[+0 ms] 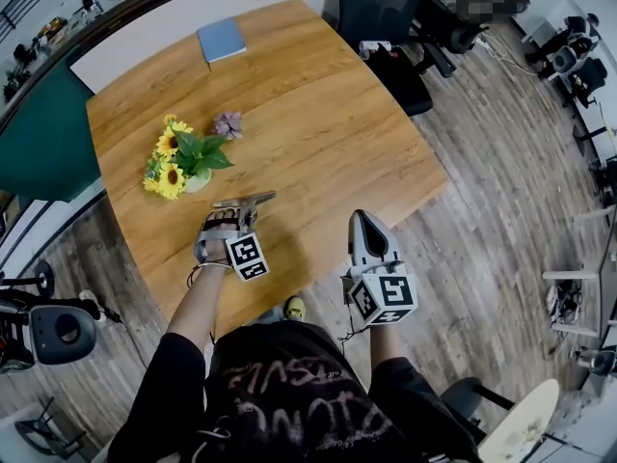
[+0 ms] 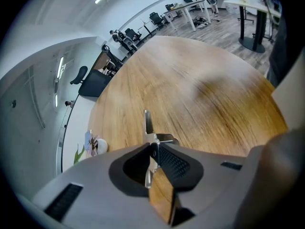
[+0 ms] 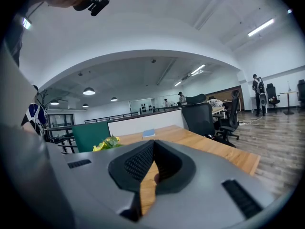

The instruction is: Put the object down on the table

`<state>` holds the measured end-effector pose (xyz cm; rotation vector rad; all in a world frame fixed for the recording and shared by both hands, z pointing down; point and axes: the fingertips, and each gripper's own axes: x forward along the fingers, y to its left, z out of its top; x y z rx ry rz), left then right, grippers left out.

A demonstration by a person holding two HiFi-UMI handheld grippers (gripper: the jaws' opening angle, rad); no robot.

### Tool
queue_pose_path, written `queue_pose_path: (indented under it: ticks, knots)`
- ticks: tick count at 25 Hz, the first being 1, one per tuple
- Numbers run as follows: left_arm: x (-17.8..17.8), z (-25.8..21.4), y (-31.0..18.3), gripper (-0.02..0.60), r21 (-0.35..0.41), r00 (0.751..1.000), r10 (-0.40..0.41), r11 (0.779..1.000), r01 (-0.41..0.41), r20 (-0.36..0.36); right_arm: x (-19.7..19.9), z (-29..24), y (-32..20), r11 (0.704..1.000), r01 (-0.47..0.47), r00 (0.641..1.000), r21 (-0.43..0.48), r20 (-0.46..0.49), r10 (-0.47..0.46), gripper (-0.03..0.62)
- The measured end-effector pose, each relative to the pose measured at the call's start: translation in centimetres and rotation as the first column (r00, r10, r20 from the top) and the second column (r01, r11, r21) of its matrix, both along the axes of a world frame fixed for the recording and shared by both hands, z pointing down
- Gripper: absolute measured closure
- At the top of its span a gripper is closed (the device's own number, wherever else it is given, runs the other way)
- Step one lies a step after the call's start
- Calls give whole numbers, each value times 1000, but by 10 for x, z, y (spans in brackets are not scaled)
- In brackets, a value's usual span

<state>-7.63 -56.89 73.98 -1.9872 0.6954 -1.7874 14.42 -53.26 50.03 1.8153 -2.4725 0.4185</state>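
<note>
1. The small metal piece [image 1: 253,200] [image 2: 147,123] looks roughly T-shaped: a thin flat strip with a short crossbar. It's low over the near part of the wooden table [image 1: 318,133]. Can't tell if it's actually resting on the wood or just above it.
2. The left gripper [image 1: 236,215] [image 2: 153,149] is angled down at the table. Its jaws are a little apart with the metal strip between them, lying along one pad. It doesn't look properly pinched.
3. The right gripper [image 1: 371,244] [image 3: 153,147] is off to the right by the table's near edge, well apart from the metal piece. Its jaws are pressed together with nothing in them.
4. Just left of the metal piece and a bit further away is a small white pot of sunflowers [image 1: 183,157] [image 3: 107,143], with a purple flower [image 1: 228,123] beside it.
5. A blue notebook [image 1: 221,39] [image 3: 148,133] lies way over at the far edge of the table.
6. A black office chair [image 1: 381,3] stands past the table's far right corner.
</note>
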Motion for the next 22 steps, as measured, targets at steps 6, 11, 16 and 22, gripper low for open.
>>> queue_pose_path:
  ticks: [6, 11, 16, 22]
  knots:
    - [1, 2, 3, 473, -60, 999, -39, 998, 37, -38, 1, 0, 1, 1000, 2, 1000, -2, -1, -2, 589]
    - [1, -6, 5, 431, -102, 986, -121, 989, 110, -111, 2, -3, 4, 1000, 6, 1000, 4, -2, -6, 589]
    - [5, -26, 8, 430, -83, 970, -133, 989, 119, -201, -2, -4, 7, 1000, 16, 1000, 17, -6, -15, 589]
    - [-6, -73, 9, 453, -92, 864, -302, 953, 290, -403, -5, -10, 13, 999, 26, 1000, 29, 0, -26, 589]
